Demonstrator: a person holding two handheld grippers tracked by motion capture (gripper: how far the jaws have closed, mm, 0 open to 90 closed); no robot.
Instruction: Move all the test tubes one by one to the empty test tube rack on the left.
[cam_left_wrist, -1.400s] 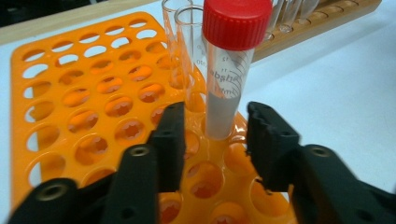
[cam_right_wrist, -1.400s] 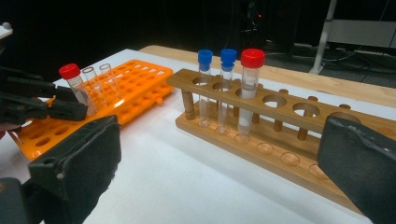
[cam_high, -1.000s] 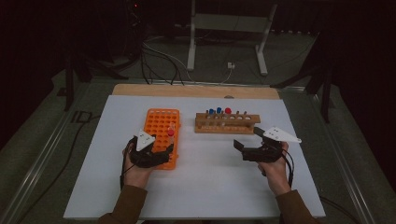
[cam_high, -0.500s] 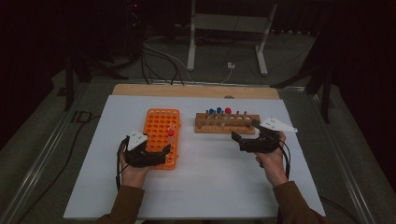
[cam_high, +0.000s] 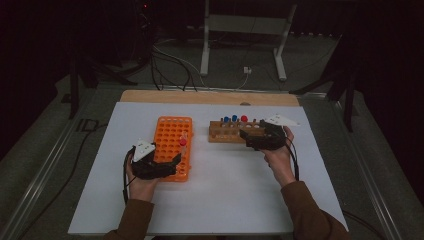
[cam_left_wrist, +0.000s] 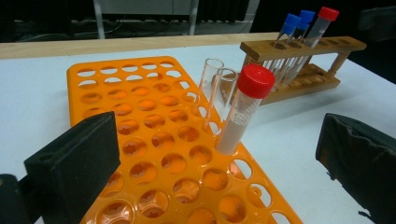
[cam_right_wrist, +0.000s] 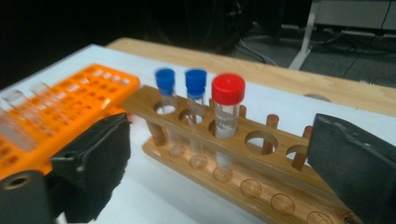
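Observation:
A red-capped tube (cam_left_wrist: 243, 112) stands in the orange rack (cam_left_wrist: 140, 116) beside two empty clear tubes (cam_left_wrist: 215, 88). My left gripper (cam_left_wrist: 215, 158) is open around it; its jaws have just been opening and the pads are clear of the tube. In the high view the left gripper (cam_high: 172, 162) lies at the orange rack's (cam_high: 170, 131) near end. My right gripper (cam_right_wrist: 224, 158) is open, its jaws just closing a little, facing the wooden rack (cam_right_wrist: 261, 140) with one red-capped tube (cam_right_wrist: 227, 105) and two blue-capped tubes (cam_right_wrist: 164, 88). Nothing touches its pads.
Both racks sit on a white sheet (cam_high: 225, 200) over the table, the wooden rack (cam_high: 232, 131) to the right of the orange one. A bare wooden strip (cam_high: 200, 97) runs along the far edge. Cables and a metal stand (cam_high: 240, 45) lie on the floor beyond.
My right gripper has moved forward and left, up to the wooden rack's right end. The left hand has barely shifted, staying at the orange rack's near end.

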